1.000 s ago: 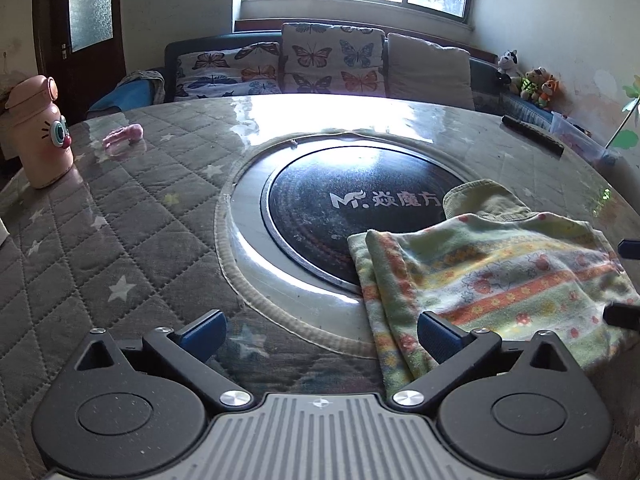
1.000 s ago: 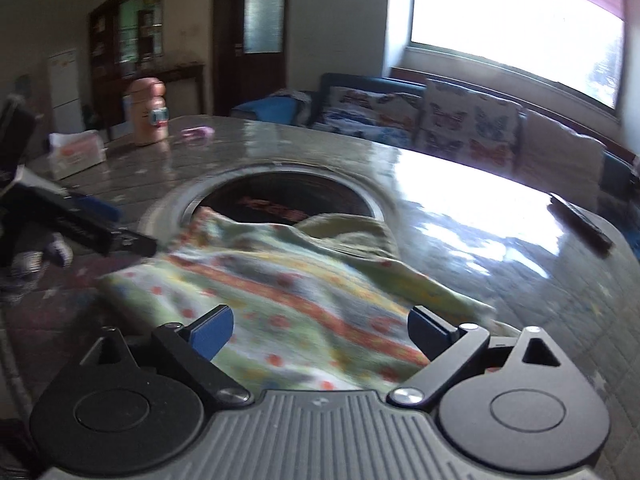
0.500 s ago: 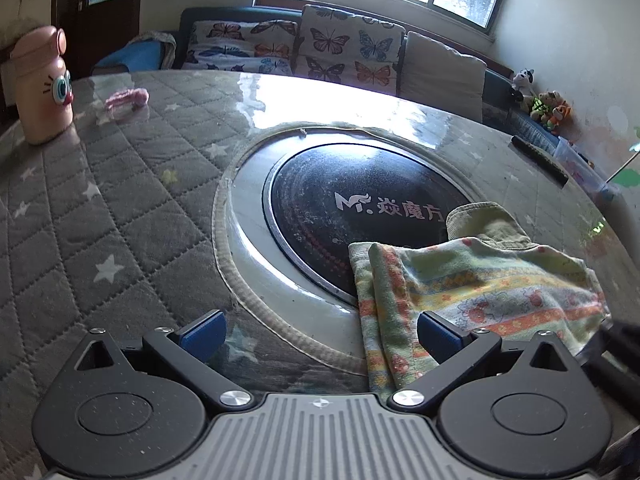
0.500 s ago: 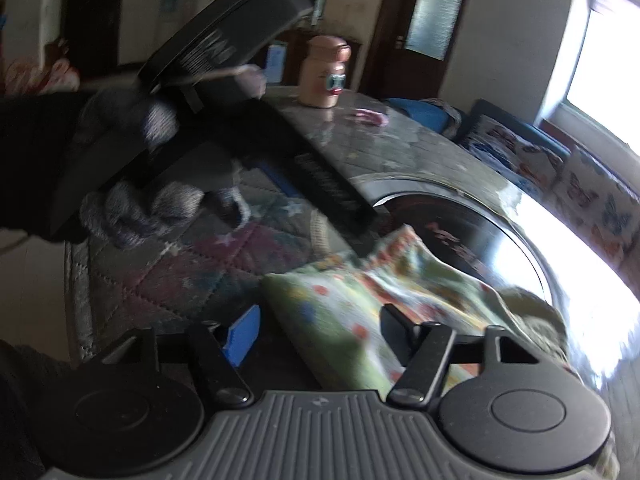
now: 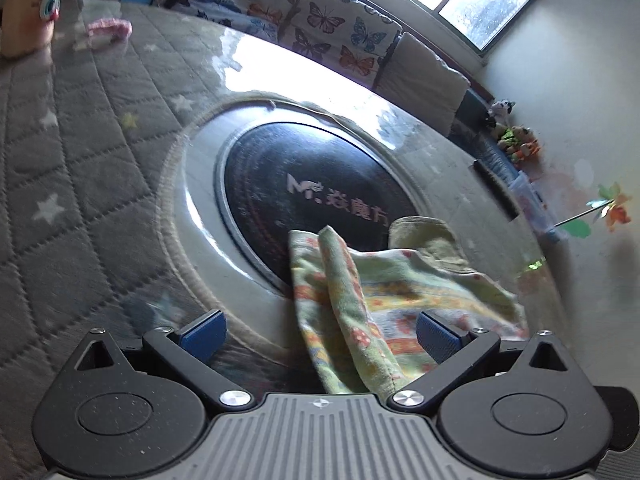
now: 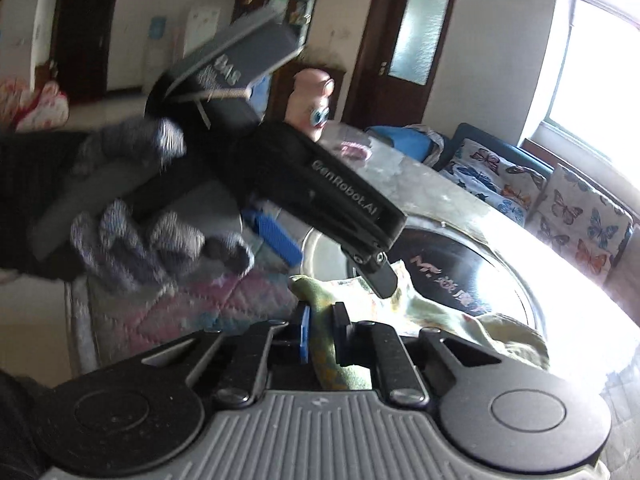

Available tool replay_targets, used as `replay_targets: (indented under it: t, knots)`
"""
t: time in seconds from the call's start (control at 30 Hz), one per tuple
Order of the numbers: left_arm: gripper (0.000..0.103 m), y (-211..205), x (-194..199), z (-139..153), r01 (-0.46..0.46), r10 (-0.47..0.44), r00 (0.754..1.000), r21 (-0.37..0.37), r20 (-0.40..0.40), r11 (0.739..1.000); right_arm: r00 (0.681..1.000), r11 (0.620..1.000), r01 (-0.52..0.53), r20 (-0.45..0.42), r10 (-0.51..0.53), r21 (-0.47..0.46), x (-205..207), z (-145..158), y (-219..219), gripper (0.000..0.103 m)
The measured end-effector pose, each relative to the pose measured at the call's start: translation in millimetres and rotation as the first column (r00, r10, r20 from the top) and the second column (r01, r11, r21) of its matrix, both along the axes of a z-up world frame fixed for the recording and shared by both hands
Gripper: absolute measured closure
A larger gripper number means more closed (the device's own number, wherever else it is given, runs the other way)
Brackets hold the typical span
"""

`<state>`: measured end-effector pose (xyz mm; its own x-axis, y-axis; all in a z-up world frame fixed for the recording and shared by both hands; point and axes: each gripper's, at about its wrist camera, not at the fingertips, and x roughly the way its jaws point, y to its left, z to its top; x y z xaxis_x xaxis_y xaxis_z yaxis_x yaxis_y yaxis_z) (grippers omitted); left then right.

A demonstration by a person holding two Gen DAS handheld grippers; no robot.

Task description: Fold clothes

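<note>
A green patterned garment (image 5: 384, 300) lies partly folded on the round table, over the edge of the black hob (image 5: 304, 192). My left gripper (image 5: 320, 334) is open, its jaws wide on either side of the garment's near corner. My right gripper (image 6: 322, 334) is shut on a bunched edge of the garment (image 6: 440, 316). The right wrist view shows the left gripper (image 6: 332, 268) from outside, held in a gloved hand (image 6: 132, 216) just above the cloth.
A quilted grey star cover (image 5: 68, 160) spreads over the table's left side. A pink bottle (image 5: 28, 8) and a small pink thing (image 5: 110, 28) stand at the far left. A dark remote (image 5: 494, 188) lies at the right. A sofa with butterfly cushions (image 5: 320, 20) is behind.
My right gripper has swung round to the garment's near corner and shut on it. My left gripper has come closer and lower over the cloth, still open.
</note>
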<state>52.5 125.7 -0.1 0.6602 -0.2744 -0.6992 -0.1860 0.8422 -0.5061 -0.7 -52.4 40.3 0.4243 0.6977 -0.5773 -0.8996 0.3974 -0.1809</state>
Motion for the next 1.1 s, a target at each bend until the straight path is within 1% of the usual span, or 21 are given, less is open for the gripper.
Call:
replay_targets:
  t: [0.03, 0.1, 0.2, 0.23, 0.27, 0.3, 0.33, 0.37, 0.4, 0.47, 0.53, 0.6, 0.67, 0.77, 0.8, 0.87, 0.9, 0.97, 1.0, 1.07, 1.1]
  knots:
    - [0.003, -1, 2, 0, 0.0, 0.0, 1.0, -0.018, 0.0, 1.0, 1.0, 1.0, 0.006, -0.006, -0.006, 0.012, 1, 3, -3, 0.093]
    - [0.01, -5, 5, -2, 0.009, -0.009, 1.0, -0.047, 0.005, 0.999, 1.0, 0.999, 0.017, -0.021, -0.016, 0.034, 2, 7, -9, 0.094]
    - [0.028, -11, 8, -4, 0.032, -0.031, 0.999, -0.073, 0.017, 0.997, 0.999, 0.998, 0.022, -0.047, -0.02, 0.051, 3, 8, -18, 0.094]
    - [0.042, -13, 9, -5, 0.039, -0.038, 0.999, -0.082, 0.016, 0.996, 0.998, 0.998, 0.022, -0.054, -0.019, 0.054, 3, 7, -20, 0.094]
    - [0.06, -14, 11, -8, 0.044, -0.043, 0.999, -0.092, 0.009, 0.995, 0.998, 0.998, 0.022, -0.063, -0.019, 0.057, 4, 7, -22, 0.094]
    - [0.068, -15, 12, -11, 0.045, -0.045, 0.999, -0.095, -0.002, 0.994, 0.997, 0.998, 0.023, -0.076, -0.019, 0.06, 4, 7, -25, 0.093]
    - [0.078, -15, 12, -14, 0.041, -0.042, 0.999, -0.093, -0.008, 0.995, 0.996, 0.998, 0.027, -0.087, -0.021, 0.064, 5, 7, -28, 0.092]
    - [0.082, -15, 11, -15, 0.037, -0.037, 0.999, -0.09, -0.005, 0.995, 0.995, 0.997, 0.035, -0.097, -0.028, 0.072, 7, 7, -32, 0.09]
    - [0.082, -14, 11, -16, 0.035, -0.035, 0.999, -0.091, -0.002, 0.995, 0.994, 0.996, 0.043, -0.107, -0.034, 0.079, 8, 7, -35, 0.086]
    - [0.085, -12, 10, -17, 0.034, -0.034, 0.999, -0.093, 0.002, 0.995, 0.991, 0.993, 0.065, -0.125, -0.053, 0.094, 11, 8, -44, 0.083]
    - [0.085, -12, 10, -18, 0.033, -0.033, 0.999, -0.095, 0.004, 0.995, 0.984, 0.987, 0.122, -0.146, -0.106, 0.108, 16, 8, -59, 0.083]
    - [0.085, -13, 10, -17, 0.036, -0.035, 0.999, -0.084, 0.007, 0.996, 0.97, 0.974, 0.196, -0.165, -0.177, 0.11, 21, 7, -77, 0.082]
    - [0.085, -15, 10, -16, 0.039, -0.039, 0.999, -0.068, 0.007, 0.997, 0.946, 0.951, 0.293, -0.174, -0.273, 0.103, 28, 4, -93, 0.08]
    - [0.085, -18, 11, -15, 0.044, -0.044, 0.999, -0.045, 0.006, 0.998, 0.89, 0.894, 0.44, -0.172, -0.422, 0.082, 49, -3, -118, 0.07]
    - [0.085, -19, 11, -15, 0.046, -0.046, 0.999, -0.038, 0.006, 0.998, 0.87, 0.875, 0.479, -0.173, -0.462, 0.074, 56, -6, -125, 0.069]
    - [0.085, -19, 11, -14, 0.049, -0.049, 0.999, -0.027, 0.005, 0.998, 0.808, 0.814, 0.579, -0.181, -0.561, 0.058, 76, -16, -146, 0.065]
    - [0.085, -20, 11, -14, 0.05, -0.05, 0.999, -0.022, 0.004, 0.999, 0.788, 0.794, 0.605, -0.187, -0.586, 0.057, 82, -18, -153, 0.063]
    - [0.085, -21, 12, -14, 0.052, -0.052, 0.999, -0.013, 0.003, 0.999, 0.731, 0.738, 0.672, -0.209, -0.649, 0.058, 100, -27, -171, 0.062]
    - [0.085, -22, 12, -13, 0.053, -0.053, 0.999, -0.007, 0.002, 0.999, 0.705, 0.713, 0.699, -0.221, -0.674, 0.059, 107, -31, -179, 0.057]
    - [0.085, -23, 13, -12, 0.057, -0.057, 0.998, 0.008, 0.002, 0.998, 0.664, 0.673, 0.737, -0.249, -0.705, 0.062, 119, -37, -192, 0.052]
    - [0.085, -24, 14, -12, 0.059, -0.059, 0.998, 0.016, 0.002, 0.998, 0.648, 0.657, 0.751, -0.267, -0.714, 0.064, 124, -41, -196, 0.052]
